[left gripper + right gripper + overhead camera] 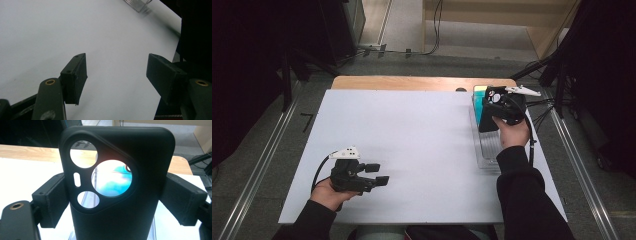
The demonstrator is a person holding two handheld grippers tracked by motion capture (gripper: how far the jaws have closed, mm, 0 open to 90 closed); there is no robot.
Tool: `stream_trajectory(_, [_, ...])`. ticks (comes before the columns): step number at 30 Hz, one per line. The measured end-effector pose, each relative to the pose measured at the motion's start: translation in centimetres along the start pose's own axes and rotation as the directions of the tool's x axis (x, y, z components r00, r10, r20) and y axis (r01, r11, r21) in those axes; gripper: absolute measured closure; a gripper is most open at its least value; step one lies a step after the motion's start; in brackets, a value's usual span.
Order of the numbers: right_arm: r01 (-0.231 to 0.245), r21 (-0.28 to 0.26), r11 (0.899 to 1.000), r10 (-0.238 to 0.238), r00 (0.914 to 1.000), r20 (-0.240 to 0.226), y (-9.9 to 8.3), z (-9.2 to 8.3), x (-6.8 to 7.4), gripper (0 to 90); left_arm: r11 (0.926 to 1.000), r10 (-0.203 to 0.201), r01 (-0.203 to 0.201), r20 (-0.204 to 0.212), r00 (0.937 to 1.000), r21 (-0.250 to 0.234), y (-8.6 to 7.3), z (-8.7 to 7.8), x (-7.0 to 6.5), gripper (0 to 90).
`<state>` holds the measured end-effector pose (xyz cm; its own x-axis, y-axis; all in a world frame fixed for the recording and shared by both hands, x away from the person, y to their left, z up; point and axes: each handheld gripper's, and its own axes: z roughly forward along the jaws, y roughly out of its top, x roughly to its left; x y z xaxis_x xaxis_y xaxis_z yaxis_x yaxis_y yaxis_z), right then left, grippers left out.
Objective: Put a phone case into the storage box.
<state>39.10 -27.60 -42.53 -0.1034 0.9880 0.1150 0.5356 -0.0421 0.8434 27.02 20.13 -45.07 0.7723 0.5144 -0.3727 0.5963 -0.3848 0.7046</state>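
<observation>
Black phone case (117, 185), clamped upright in right claw (115, 202), above clear tray (486, 150)

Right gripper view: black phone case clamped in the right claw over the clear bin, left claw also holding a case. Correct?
Not quite. The left claw is open with nothing in it, over the white table, as the left gripper view shows. The right claw does clamp the black phone case over the clear bin.
</observation>
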Motion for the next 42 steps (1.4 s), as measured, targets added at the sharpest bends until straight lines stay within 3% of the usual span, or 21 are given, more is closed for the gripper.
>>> stream_trajectory(13, [-0.028,0.043,0.999,0.026,0.9984,0.050,0.5,4.4,0.1,11.9,0.9999,0.005,-0.005,0.008,1.0000,-0.011,0.0,-0.1,0.0,33.2])
stream_trajectory(17, [-0.001,0.055,0.998,-0.002,0.9980,0.064,0.9,5.5,0.2,12.0,0.9999,0.002,-0.002,0.008,1.0000,-0.014,0.0,-0.2,0.0,33.3])
stream_trajectory(20, [-0.013,0.058,0.998,0.009,0.9976,0.068,1.3,6.1,0.0,12.0,0.9999,0.001,-0.001,0.005,1.0000,-0.015,0.0,-0.2,0.0,33.3])
stream_trajectory(32, [-0.040,0.058,0.997,0.035,0.9960,0.083,2.6,7.9,0.1,12.0,0.9998,-0.001,0.001,0.004,1.0000,-0.022,-0.1,-0.3,0.1,33.3])
stream_trajectory(42, [-0.038,0.036,0.999,0.035,0.9962,0.079,2.6,8.6,0.0,11.4,0.9997,0.001,-0.001,0.006,1.0000,-0.024,-0.1,-0.3,0.1,33.3])
